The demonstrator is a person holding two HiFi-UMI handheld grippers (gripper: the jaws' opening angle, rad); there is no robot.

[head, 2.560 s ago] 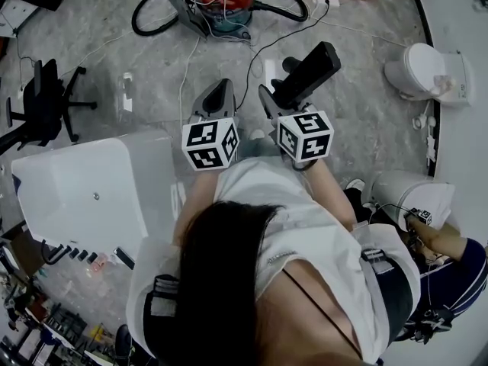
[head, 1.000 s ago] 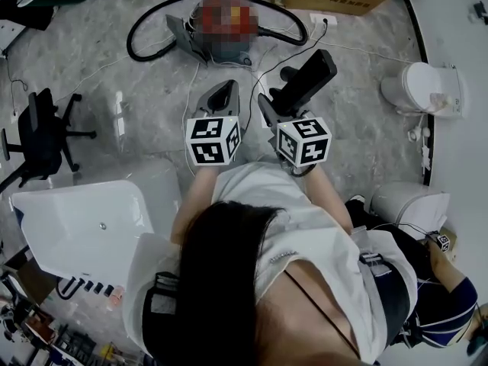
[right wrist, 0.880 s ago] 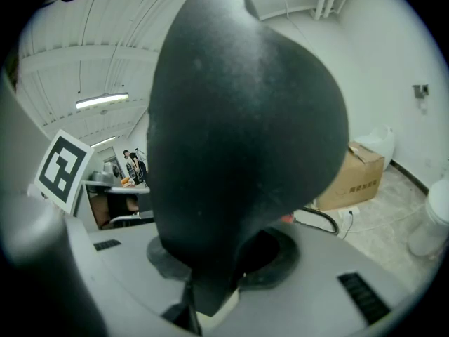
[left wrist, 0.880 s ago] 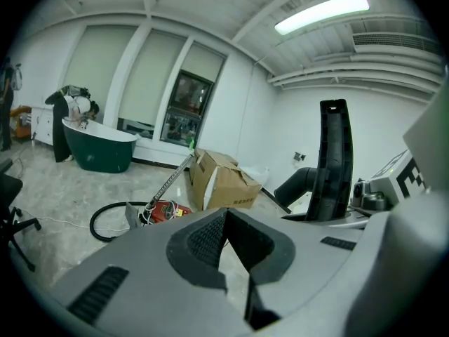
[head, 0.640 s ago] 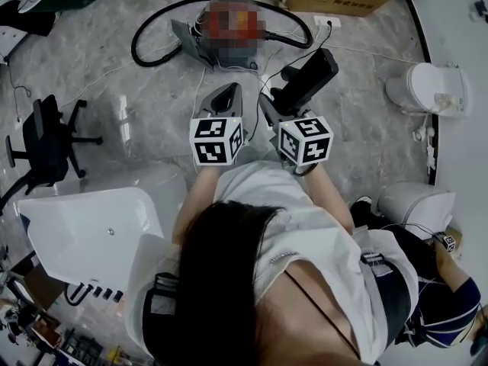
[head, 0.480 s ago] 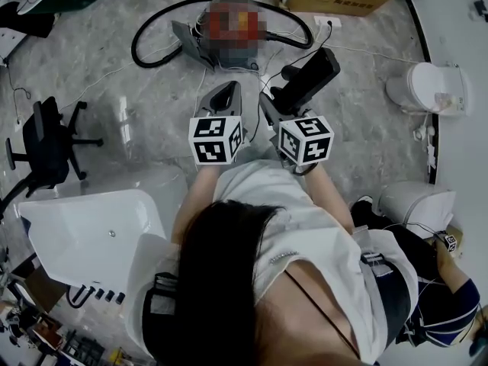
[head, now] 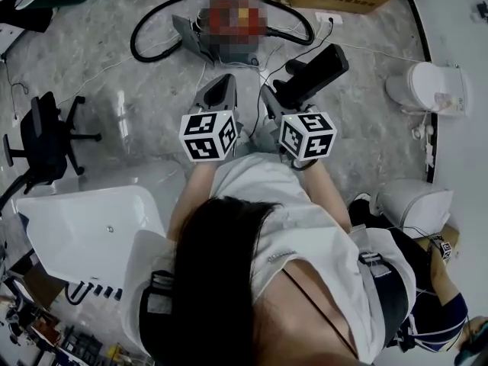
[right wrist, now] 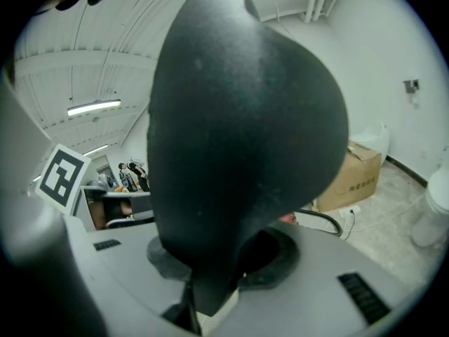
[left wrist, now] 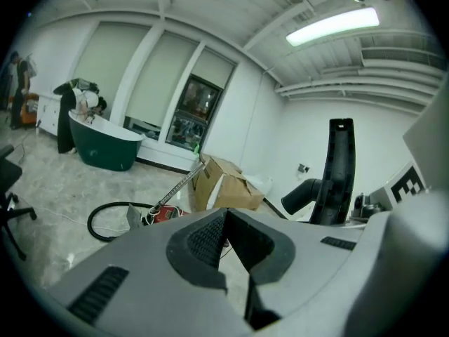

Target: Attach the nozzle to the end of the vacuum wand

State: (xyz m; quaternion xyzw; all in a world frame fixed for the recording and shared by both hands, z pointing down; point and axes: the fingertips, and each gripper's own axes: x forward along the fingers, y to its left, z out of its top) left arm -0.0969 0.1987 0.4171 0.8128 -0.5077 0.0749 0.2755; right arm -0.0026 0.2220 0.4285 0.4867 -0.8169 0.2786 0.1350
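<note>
Our right tongs [head: 276, 101] grip the black nozzle [head: 316, 73], held in the air on the near side of the vacuum cleaner [left wrist: 163, 215]. Our left tongs [head: 221, 91], also on its near side, are closed on nothing. The wand [left wrist: 177, 187] slants up from the vacuum cleaner, well apart from the nozzle. We judge the pickup done; reaching the wand's end and pushing the nozzle on remain.

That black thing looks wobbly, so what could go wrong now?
The right tool pinches the nozzle near one end, so it could tip or slip out. The left tool is shut and empty, so nothing steadies the wand yet. Cords on the floor ahead could trip the person.
</note>
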